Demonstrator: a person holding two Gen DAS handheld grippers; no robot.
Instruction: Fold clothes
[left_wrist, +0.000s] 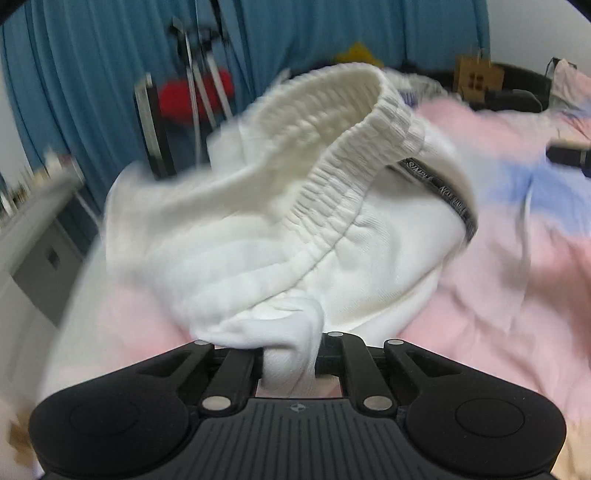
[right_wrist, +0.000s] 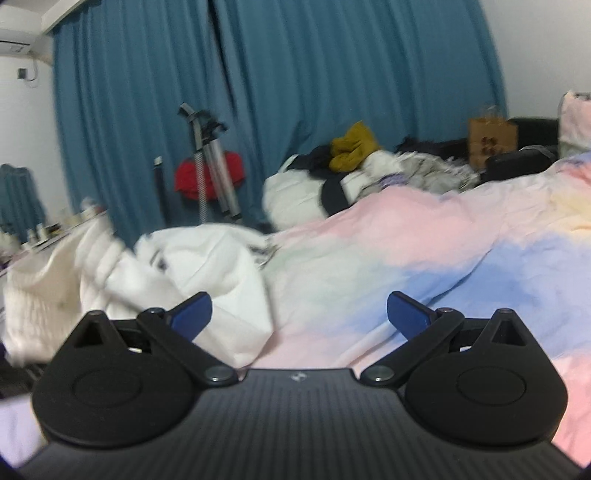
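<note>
My left gripper (left_wrist: 291, 365) is shut on a bunched fold of a white garment (left_wrist: 280, 206) with a ribbed elastic waistband (left_wrist: 369, 122) and a grey label. The cloth hangs lifted in front of the camera, above the pink and blue bedspread (left_wrist: 517, 288). In the right wrist view the same white garment (right_wrist: 155, 273) lies blurred at the left, on the bedspread (right_wrist: 424, 258). My right gripper (right_wrist: 299, 314) is open, blue pads wide apart, nothing between them, just right of the white cloth.
A pile of clothes (right_wrist: 351, 173) with a mustard piece sits at the bed's far side. A brown paper bag (right_wrist: 491, 140) stands at the back right. Blue curtains (right_wrist: 314, 74), a tripod (right_wrist: 210, 162) and a red item fill the background. A white counter (left_wrist: 33, 229) lies left.
</note>
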